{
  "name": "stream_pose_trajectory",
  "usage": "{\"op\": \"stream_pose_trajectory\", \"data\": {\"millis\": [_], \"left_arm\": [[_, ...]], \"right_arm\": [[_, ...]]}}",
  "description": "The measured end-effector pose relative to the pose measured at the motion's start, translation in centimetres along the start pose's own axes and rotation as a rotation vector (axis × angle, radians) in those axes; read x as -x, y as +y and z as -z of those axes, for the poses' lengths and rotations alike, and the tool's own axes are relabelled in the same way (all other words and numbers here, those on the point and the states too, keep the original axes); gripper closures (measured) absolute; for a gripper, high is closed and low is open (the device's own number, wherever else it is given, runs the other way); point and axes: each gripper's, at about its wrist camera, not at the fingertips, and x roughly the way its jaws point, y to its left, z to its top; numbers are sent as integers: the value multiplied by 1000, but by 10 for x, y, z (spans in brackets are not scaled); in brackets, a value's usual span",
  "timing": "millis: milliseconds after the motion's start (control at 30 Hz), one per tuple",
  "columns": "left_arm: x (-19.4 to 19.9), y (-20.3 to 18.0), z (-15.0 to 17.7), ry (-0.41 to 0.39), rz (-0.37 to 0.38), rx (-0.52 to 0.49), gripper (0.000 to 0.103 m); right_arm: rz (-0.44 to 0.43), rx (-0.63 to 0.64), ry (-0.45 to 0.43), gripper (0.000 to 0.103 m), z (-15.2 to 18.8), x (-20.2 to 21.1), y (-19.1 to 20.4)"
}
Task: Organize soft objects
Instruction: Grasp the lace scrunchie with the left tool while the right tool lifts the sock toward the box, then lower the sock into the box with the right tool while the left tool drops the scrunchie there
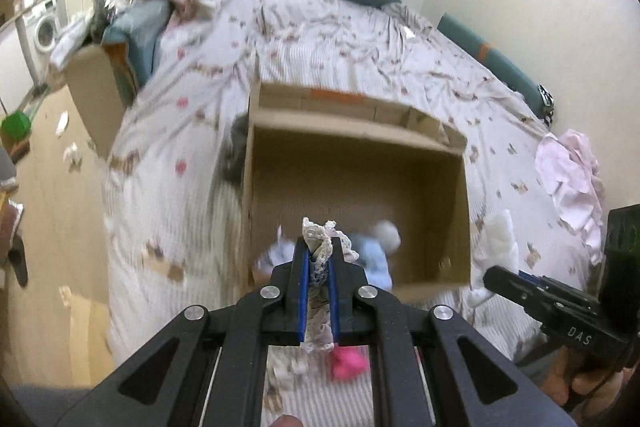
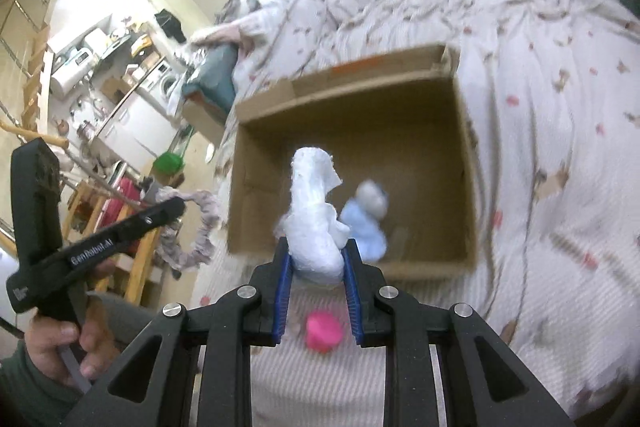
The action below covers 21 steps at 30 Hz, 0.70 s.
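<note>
Fingers [image 1: 307, 267] pinch lace scrunchie [image 1: 319, 247] — box [image 1: 460, 211] ahead.

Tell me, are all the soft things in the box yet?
Not yet. One light blue soft toy already lies in the cardboard box. The left gripper holds a lacy cloth; the right gripper holds a white cloth. A pink item and pink clothes wait on the bed.

Box [image 1: 460, 195] plain brown, orange strip on far flap. Bedsheet [image 1: 320, 39] pale, fine stripes, brown and pink motifs. Left gripper [image 1: 319, 259] black, blue pads, grips cream lace [image 1: 318, 235]. Right gripper [image 2: 318, 259] likewise, holds white cloth [image 2: 314, 223]. Toy [image 2: 366, 223] in box light blue, head perhaps grey (blurred). Pink lump [image 2: 323, 334] on sheet.
</note>
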Motion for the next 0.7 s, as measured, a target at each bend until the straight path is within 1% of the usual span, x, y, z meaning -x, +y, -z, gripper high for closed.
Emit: {"op": "stream_pose_trajectory", "data": {"millis": [100, 167, 300, 367, 467, 567, 700], "left_arm": [[-8, -1, -19, -14, -4, -6, 95], [-18, 0, -27, -11, 0, 3, 95], [-43, -1, -31, 6, -9, -7, 95], [-59, -1, -28, 18, -22, -18, 95], [-78, 2, -20, 27, -50, -27, 95], [-96, 5, -13, 53, -55, -27, 95], [-113, 9, -4, 84, -58, -24, 95]], "right_arm": [[-64, -46, 1, 77, -16, -8, -15], [-35, -55, -13, 77, -23, -19, -19], [18, -83, -23, 77, -26, -34, -36], [44, -111, -13, 77, -22, -43, -44], [24, -178, 35, 77, -14, -61, -56], [49, -173, 65, 77, -10, -74, -58], [71, -162, 81, 77, -9, -83, -58]]}}
